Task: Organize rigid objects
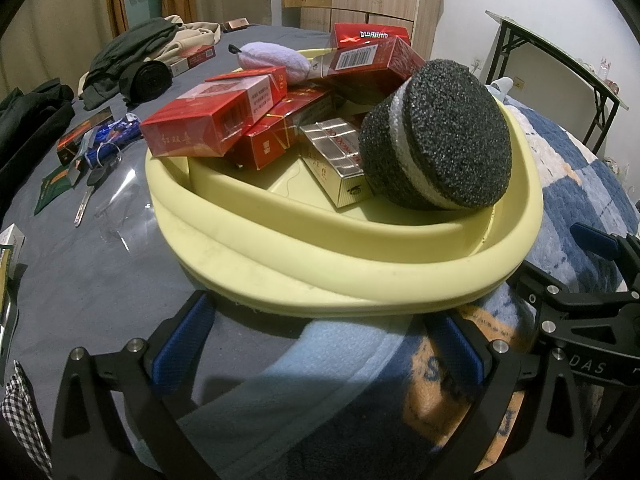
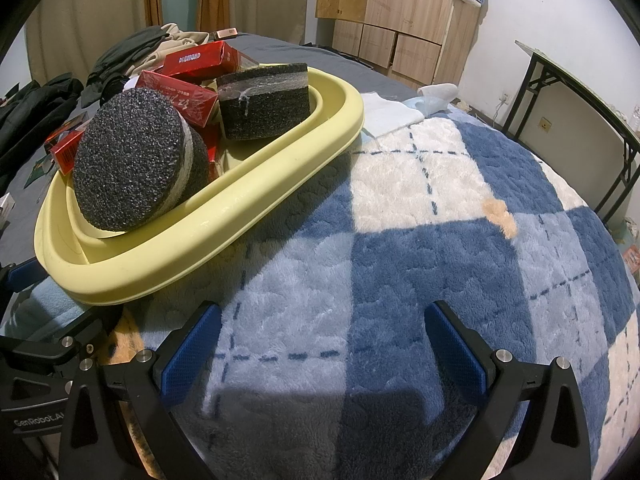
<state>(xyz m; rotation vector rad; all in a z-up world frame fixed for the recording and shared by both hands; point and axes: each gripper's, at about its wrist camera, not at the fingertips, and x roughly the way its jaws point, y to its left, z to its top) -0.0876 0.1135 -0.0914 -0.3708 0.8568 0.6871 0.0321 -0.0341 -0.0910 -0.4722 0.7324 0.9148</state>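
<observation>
The yellow basin (image 1: pixel 280 264) is sitting on the bed's checked blanket (image 2: pixel 440 240), holding red boxes (image 1: pixel 200 124) and a round sponge (image 1: pixel 440 136); I am holding both my jaws wide open, gripping nothing.

I see a smooth matt plastic basin (image 1: pixel 248 236), glossy film-wrapped cartons (image 1: pixel 200 124), coarse grainy sponges (image 2: pixel 128 160), and a fleecy blanket (image 2: pixel 400 240).
</observation>
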